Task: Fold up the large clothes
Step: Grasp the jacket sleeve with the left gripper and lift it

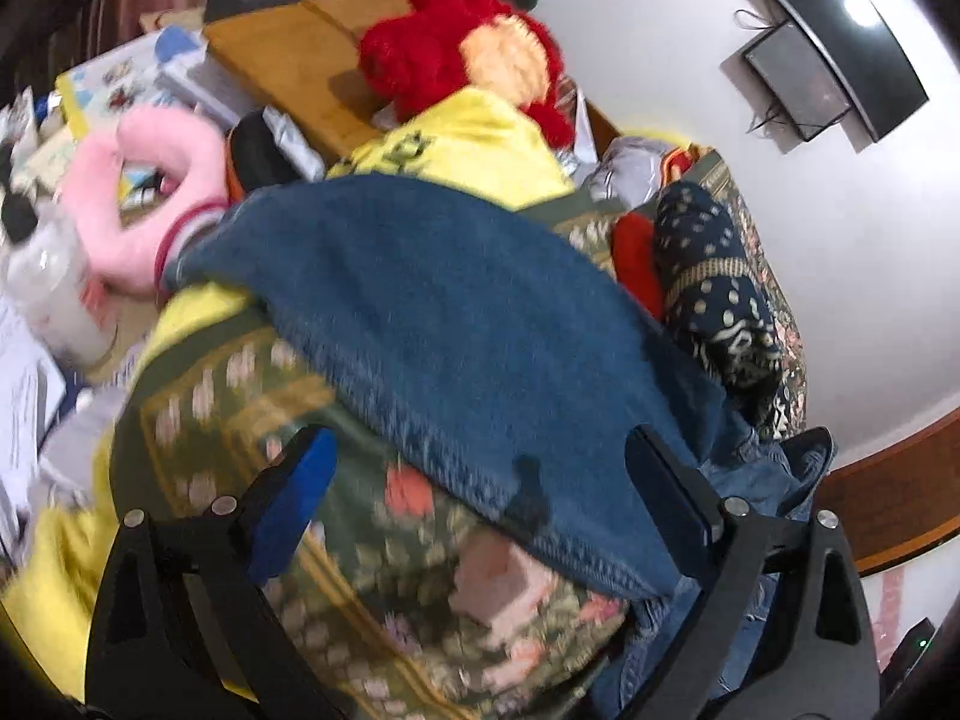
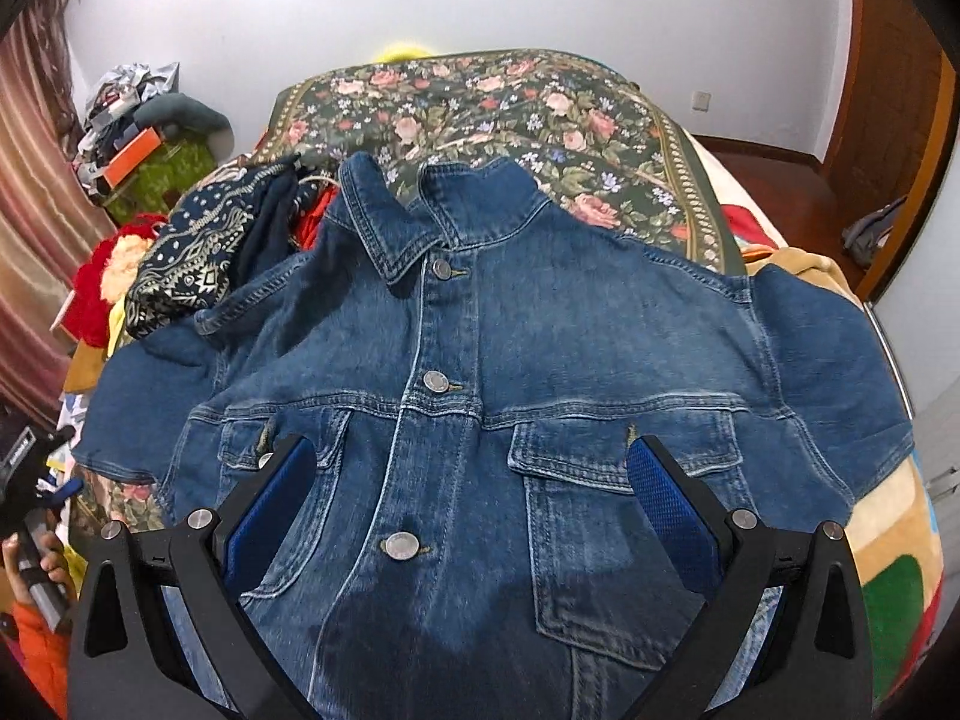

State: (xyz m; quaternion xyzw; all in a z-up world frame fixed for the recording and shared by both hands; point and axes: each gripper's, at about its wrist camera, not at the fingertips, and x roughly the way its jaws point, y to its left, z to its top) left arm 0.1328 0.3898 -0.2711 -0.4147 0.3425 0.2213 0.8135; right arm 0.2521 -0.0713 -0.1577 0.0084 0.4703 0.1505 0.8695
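Left wrist view: a blurred sweep over the left side of the bed. At far left lies clutter, including a pink plush ring (image 1: 150,198); behind it a red plush toy (image 1: 456,54) sits above a yellow garment (image 1: 480,138). One sleeve of the denim jacket (image 1: 432,324) runs across the centre, draped over the floral bedspread (image 1: 252,384). The left gripper (image 1: 480,468) hangs over the sleeve's lower hem with jaws spread wide, nothing between the pads, which do not appear to touch the cloth.

Right wrist view: the denim jacket (image 2: 480,360) lies front up and buttoned in the middle of the bed, collar toward the far edge, sleeves spread toward the left and right edges. A dark patterned cloth (image 2: 198,252) is bunched against its left shoulder. The floral bedspread (image 2: 480,102) shows beyond the collar. The right gripper (image 2: 474,492) hovers over the chest, between the two flap pockets, jaws released and holding nothing.

Judging by the look, the denim is thick, fairly heavy and stiff, not slippery or fragile. It should hold a crease but resist bunching, and seams and metal buttons add bulk. Good holds would be the sleeve hem or cuff on the left and the shoulder seam on the right, pinching a single edge rather than the doubled pocket flaps.
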